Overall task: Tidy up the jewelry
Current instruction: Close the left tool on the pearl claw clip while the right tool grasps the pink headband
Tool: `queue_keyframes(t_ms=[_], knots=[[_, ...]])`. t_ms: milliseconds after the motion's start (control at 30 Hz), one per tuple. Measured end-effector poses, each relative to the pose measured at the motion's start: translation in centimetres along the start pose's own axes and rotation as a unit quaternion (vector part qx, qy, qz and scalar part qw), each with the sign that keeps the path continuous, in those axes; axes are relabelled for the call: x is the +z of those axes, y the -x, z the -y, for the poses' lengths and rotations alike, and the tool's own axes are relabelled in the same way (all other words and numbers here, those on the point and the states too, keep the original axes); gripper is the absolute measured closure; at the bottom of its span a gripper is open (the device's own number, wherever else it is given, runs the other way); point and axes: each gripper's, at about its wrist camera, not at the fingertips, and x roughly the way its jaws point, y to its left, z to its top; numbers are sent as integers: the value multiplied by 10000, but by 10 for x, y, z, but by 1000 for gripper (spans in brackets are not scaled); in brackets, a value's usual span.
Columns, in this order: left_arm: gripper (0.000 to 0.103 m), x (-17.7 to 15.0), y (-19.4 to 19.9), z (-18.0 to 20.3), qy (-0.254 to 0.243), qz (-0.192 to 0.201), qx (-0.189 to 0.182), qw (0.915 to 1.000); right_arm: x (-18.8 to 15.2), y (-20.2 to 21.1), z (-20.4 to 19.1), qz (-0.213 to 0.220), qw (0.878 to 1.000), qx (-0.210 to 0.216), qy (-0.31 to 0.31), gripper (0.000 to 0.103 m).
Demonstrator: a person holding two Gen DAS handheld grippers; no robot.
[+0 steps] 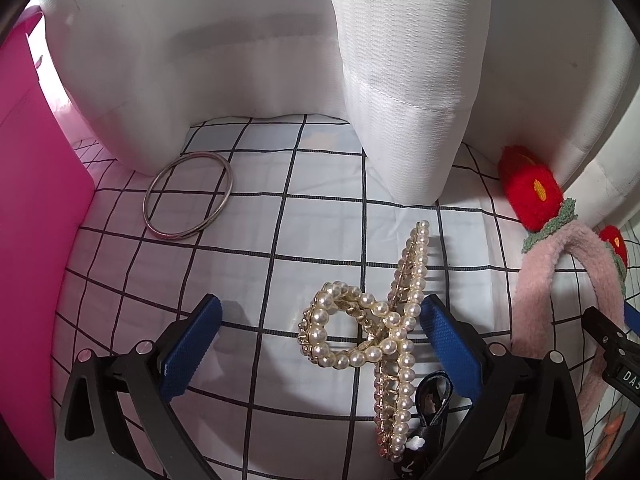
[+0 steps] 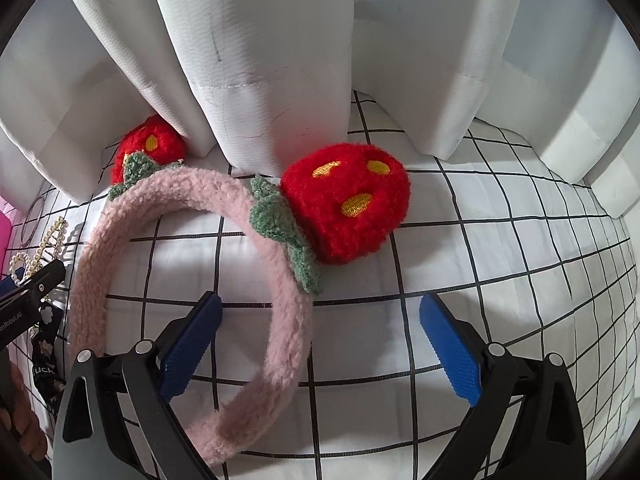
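The left claw (image 1: 320, 336) is hovering low over the white surface (image 1: 320, 208) with its black grid lines, its 2 blue-padded fingers (image 1: 192, 348) standing wide apart and gripping nothing. A pearl-studded gold hair claw clip (image 1: 384, 320) is lying between those fingers, nearer the right-hand one and just beside its pad; whether it is touching the pad is hard to tell. A small black strap with a white flower charm (image 1: 430, 412) is lying under the clip's near end. Ahead of the left claw and to its left, a thin silver metal bangle (image 1: 188, 196) is lying flat on the grid cloth, near the foot of a white curtain (image 1: 400, 80). A bright pink plastic container (image 1: 32, 240) is standing far to the left.

The right claw (image 2: 320, 340) is also spread wide with nothing held. A fluffy pink headband with 2 red knitted strawberries and green leaves (image 2: 192, 200) is lying on the surface in front of it; the band's right-hand arm is running down between the fingers, just beside the left blue pad (image 2: 192, 352). 1 strawberry (image 2: 348, 204) is sitting straight ahead of the right claw, and the other (image 2: 150, 148) is lying farther off to the left, against the curtain hem.
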Motion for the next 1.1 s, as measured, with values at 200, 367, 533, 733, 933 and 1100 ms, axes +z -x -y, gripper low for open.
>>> queue_keyframes(t_ms=[200,367,533,733,933,1100], knots=[[6,0,1,-1,3,-6,0,10000,-29,15,4,221,9997,36,57,8],[6,0,0,0,19,-35,9,10000,-34,15,4,68,10000,0,13,9],[6,2,0,0,58,-66,34,10000,-29,18,-1,16,10000,30,42,10],[6,-2,1,-1,76,-88,36,9999,-30,27,-17,113,9995,118,255,31],[18,-11,7,-6,157,-22,39,9999,-33,34,-32,177,9986,25,491,92],[57,-17,16,-9,138,93,-16,9999,-38,38,-36,192,9988,73,441,93]])
